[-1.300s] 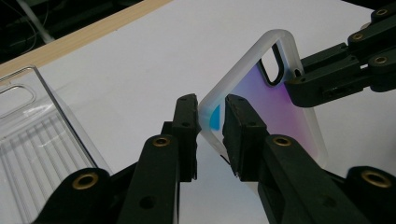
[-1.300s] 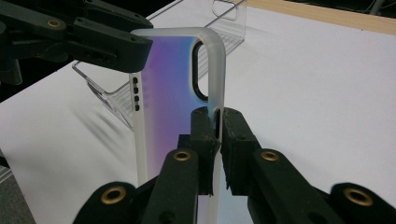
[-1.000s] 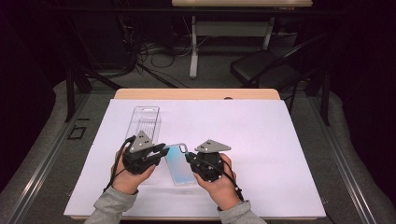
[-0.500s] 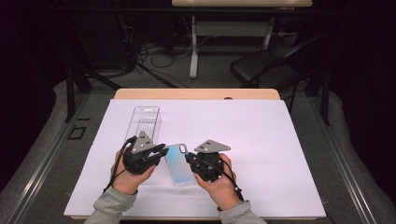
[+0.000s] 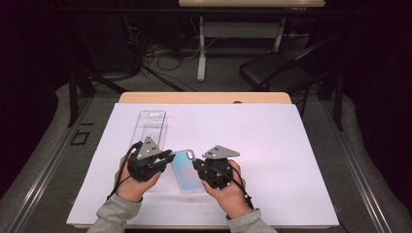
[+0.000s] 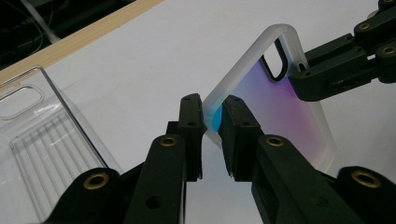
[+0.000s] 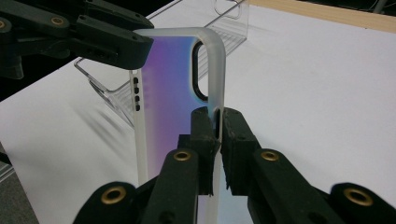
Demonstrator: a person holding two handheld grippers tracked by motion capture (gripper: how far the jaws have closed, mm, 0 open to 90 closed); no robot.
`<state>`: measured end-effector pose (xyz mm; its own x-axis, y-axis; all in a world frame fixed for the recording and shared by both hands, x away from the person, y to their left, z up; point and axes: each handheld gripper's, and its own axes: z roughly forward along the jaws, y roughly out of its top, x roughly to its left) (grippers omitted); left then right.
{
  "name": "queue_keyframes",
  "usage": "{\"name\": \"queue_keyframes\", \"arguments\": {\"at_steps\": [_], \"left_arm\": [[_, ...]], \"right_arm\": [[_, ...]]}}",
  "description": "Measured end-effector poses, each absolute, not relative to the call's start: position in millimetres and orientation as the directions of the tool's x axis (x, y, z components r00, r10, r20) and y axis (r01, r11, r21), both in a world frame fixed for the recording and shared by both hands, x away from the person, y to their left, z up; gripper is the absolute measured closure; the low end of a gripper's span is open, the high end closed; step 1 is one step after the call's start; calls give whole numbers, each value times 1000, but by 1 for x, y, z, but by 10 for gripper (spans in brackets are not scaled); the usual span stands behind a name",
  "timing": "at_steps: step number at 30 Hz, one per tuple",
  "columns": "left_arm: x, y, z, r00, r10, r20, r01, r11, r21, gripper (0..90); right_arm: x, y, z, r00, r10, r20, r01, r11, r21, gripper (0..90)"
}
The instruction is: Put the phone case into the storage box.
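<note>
A translucent phone case (image 5: 184,171) with a blue-to-purple tint is held above the white sheet between both hands. My left gripper (image 5: 168,158) is shut on the case's left edge (image 6: 212,119), near the top corner. My right gripper (image 5: 195,164) is shut on the opposite edge (image 7: 215,122), just below the oval camera cutout (image 7: 200,70). In the left gripper view the case (image 6: 275,100) tilts up to the right, and the right gripper's jaws pinch its far edge. In the right gripper view the case (image 7: 173,79) stands nearly on edge.
A clear plastic packaging tray (image 5: 149,127) lies on the white sheet (image 5: 272,145) just beyond my left hand, also seen as the clear tray (image 6: 42,135) and the clear tray (image 7: 219,32). The wooden table edge (image 5: 204,98) runs behind. A chair (image 5: 272,70) and cables sit on the floor beyond.
</note>
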<state>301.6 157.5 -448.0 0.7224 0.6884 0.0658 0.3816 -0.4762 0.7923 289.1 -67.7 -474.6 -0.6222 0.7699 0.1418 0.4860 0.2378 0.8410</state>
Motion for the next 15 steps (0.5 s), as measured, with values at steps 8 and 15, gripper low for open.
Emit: {"name": "queue_keyframes", "arguments": {"at_steps": [8,15], "left_arm": [[302,158,-448,726,685,61,382,-476,792,796],[303,159,-448,728,684,54,387,-474,791,798]], "right_arm": [[289,-68,-474,-622,769,146,487,235,841,842],[289,-68,-475,-624,768,144,485,237,842,842]]}}
